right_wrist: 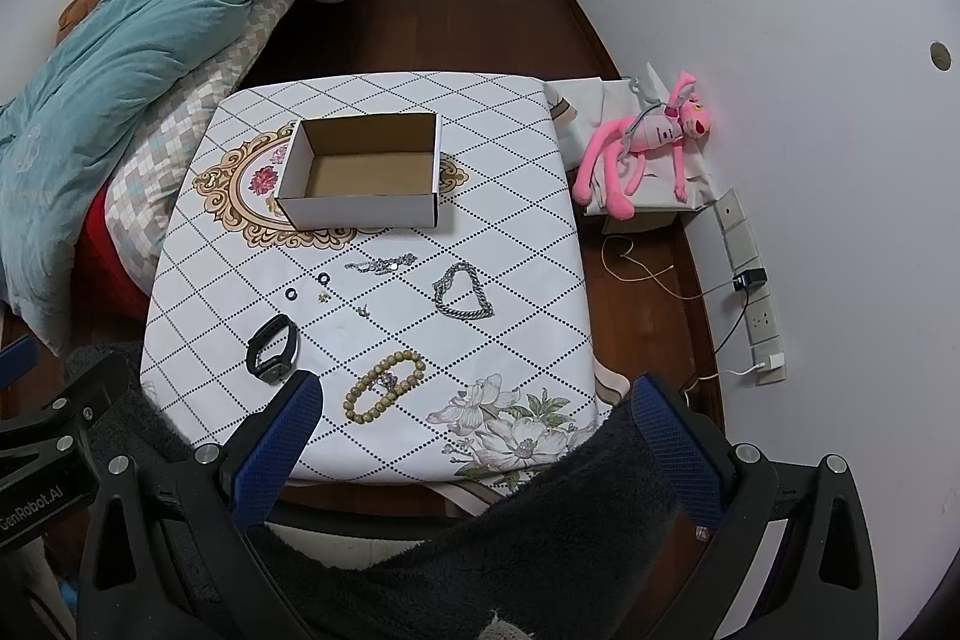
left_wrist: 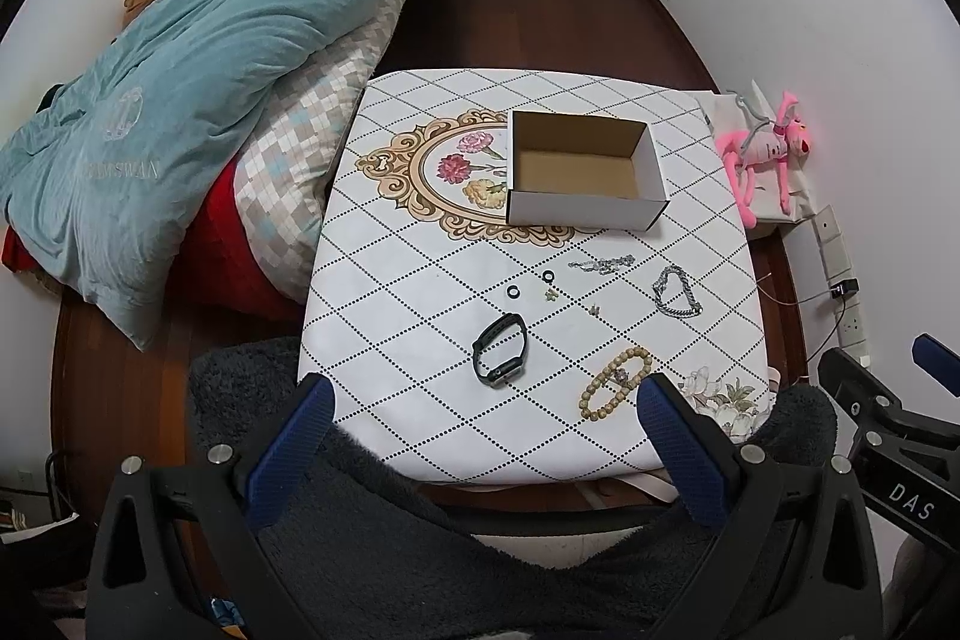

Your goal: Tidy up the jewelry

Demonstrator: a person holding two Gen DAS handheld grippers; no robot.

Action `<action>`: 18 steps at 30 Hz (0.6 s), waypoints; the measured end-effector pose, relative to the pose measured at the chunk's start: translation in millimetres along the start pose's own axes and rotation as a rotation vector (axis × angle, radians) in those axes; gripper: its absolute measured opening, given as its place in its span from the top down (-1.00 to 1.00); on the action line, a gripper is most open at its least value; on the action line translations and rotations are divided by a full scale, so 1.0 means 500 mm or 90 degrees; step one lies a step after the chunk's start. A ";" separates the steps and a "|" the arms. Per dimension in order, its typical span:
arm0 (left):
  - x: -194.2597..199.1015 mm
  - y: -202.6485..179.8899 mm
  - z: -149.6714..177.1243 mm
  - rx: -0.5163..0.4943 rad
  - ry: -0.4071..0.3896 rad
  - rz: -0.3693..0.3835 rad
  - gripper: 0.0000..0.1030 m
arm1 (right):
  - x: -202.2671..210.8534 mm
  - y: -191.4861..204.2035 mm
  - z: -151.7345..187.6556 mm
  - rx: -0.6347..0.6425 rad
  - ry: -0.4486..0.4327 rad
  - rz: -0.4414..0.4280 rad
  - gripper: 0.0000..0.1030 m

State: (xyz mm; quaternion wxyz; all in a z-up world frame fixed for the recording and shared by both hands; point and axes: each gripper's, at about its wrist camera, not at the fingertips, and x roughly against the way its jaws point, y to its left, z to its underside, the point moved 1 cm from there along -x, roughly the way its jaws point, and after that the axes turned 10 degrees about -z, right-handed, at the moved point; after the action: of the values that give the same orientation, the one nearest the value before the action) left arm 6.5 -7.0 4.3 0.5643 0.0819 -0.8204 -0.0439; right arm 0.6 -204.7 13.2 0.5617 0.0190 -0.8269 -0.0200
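Observation:
An open white cardboard box (left_wrist: 585, 169) (right_wrist: 363, 172), empty, stands on the patterned table (left_wrist: 420, 280) (right_wrist: 528, 280). Nearer lie a black watch (left_wrist: 501, 349) (right_wrist: 273, 345), a wooden bead bracelet (left_wrist: 615, 382) (right_wrist: 384, 385), a silver chain bracelet (left_wrist: 677, 291) (right_wrist: 463, 291), a thin silver chain (left_wrist: 603, 263) (right_wrist: 381, 265), two black rings (left_wrist: 531, 283) (right_wrist: 307, 285) and small earrings (left_wrist: 549, 293) (right_wrist: 324, 296). My left gripper (left_wrist: 486, 412) and right gripper (right_wrist: 474, 406) are both open and empty, held above the table's near edge.
A bed with a teal duvet (left_wrist: 198, 58) (right_wrist: 120, 28) stands left of the table. A pink plush toy (left_wrist: 765, 148) (right_wrist: 645, 139) lies on a box at the right wall. Power strips and cables (right_wrist: 750, 292) run along the wall. Dark fleece (left_wrist: 420, 550) covers my lap.

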 end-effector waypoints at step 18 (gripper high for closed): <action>0.006 0.005 -0.004 0.001 -0.001 0.007 -1.00 | 0.010 0.000 -0.012 -0.002 -0.007 0.002 -1.00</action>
State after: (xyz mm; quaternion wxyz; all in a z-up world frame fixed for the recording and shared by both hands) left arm 7.1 -5.3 8.2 0.5641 0.0777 -0.8211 -0.0404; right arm 4.3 -204.8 20.3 0.5570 0.0163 -0.8301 -0.0204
